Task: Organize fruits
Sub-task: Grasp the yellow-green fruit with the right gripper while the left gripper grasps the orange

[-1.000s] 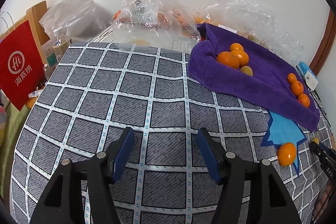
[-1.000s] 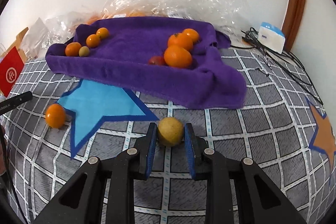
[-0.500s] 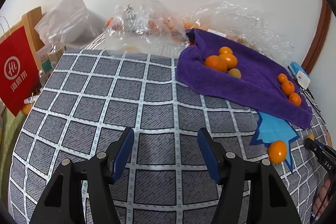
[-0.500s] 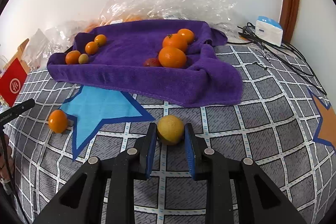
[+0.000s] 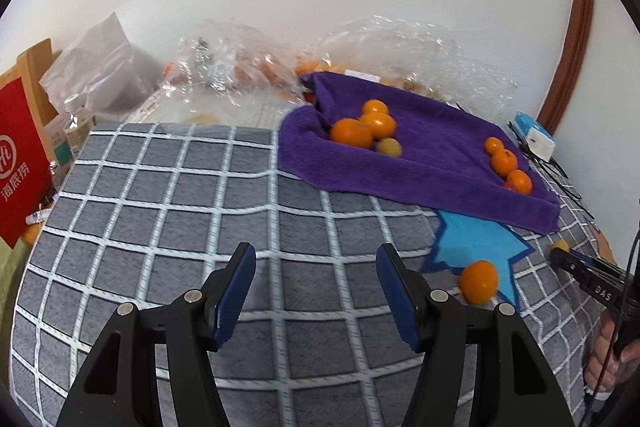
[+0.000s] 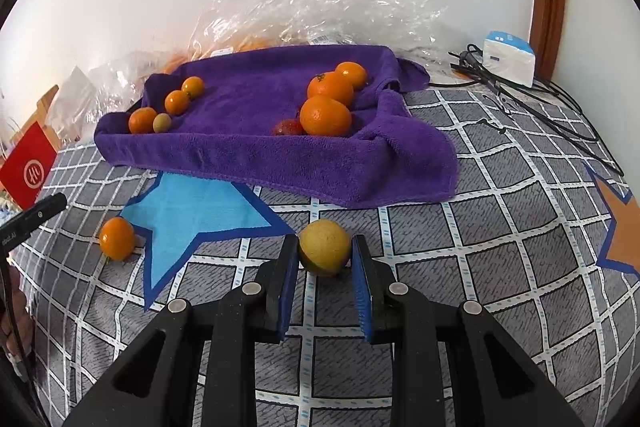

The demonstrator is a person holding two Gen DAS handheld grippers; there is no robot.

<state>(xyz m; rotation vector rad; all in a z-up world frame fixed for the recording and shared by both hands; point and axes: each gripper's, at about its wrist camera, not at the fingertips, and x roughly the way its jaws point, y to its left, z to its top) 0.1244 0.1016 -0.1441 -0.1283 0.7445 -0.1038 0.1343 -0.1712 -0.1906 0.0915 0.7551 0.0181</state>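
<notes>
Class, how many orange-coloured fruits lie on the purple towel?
6 orange fruits: a left trio and a right trio, at opposite ends of the purple towel. Folds may hide more.

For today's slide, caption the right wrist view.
Right gripper clamps a yellow fruit before the purple towel of oranges.

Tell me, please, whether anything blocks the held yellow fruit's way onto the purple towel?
Nothing visible does. The right gripper holds the yellow fruit just before the purple towel; only its raised front fold lies between.
</notes>
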